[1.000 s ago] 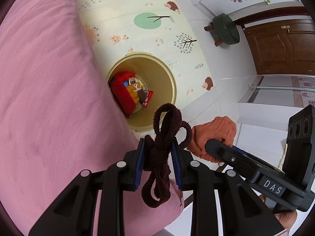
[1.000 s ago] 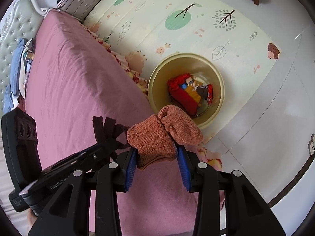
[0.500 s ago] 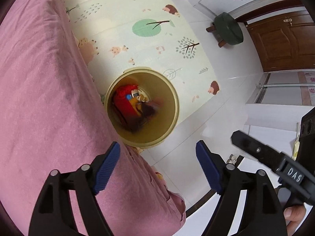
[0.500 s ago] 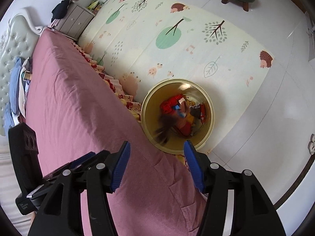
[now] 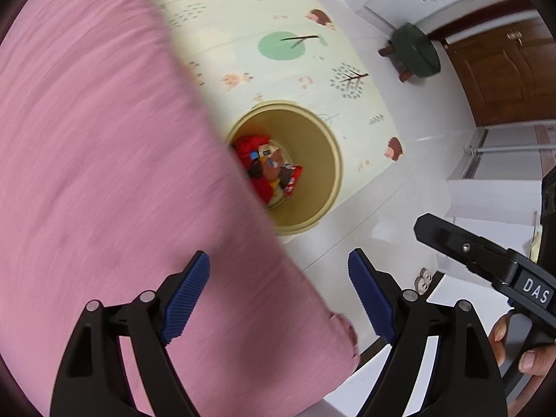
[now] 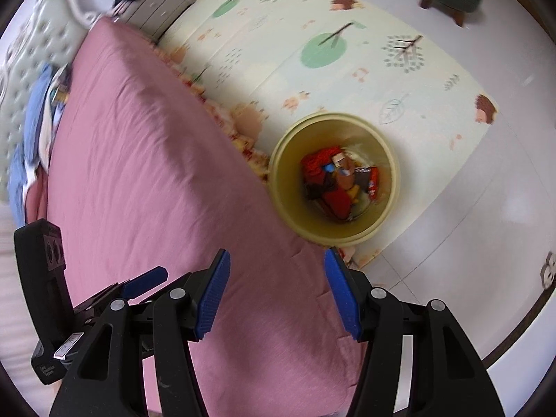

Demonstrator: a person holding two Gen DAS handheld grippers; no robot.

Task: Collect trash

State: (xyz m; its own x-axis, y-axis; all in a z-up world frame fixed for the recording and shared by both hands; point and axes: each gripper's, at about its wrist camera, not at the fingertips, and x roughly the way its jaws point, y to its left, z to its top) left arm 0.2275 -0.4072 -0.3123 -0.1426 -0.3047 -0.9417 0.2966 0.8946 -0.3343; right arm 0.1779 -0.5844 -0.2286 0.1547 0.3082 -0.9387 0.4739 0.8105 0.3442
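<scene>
Beside the pink bed, your bin now holds both dropped rags; both grippers' fingers hang open, empty, so seek more trash.

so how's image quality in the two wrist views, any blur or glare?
Left wrist: pink bed smeared by motion blur, bin fairly sharp, left claw crisp. Right wrist: headboard and bedside drawers streaked, trash in the bin soft, right claw sharp. Both: strong fisheye bending, dark vignette corners, soft sheen on the floor tiles.
</scene>
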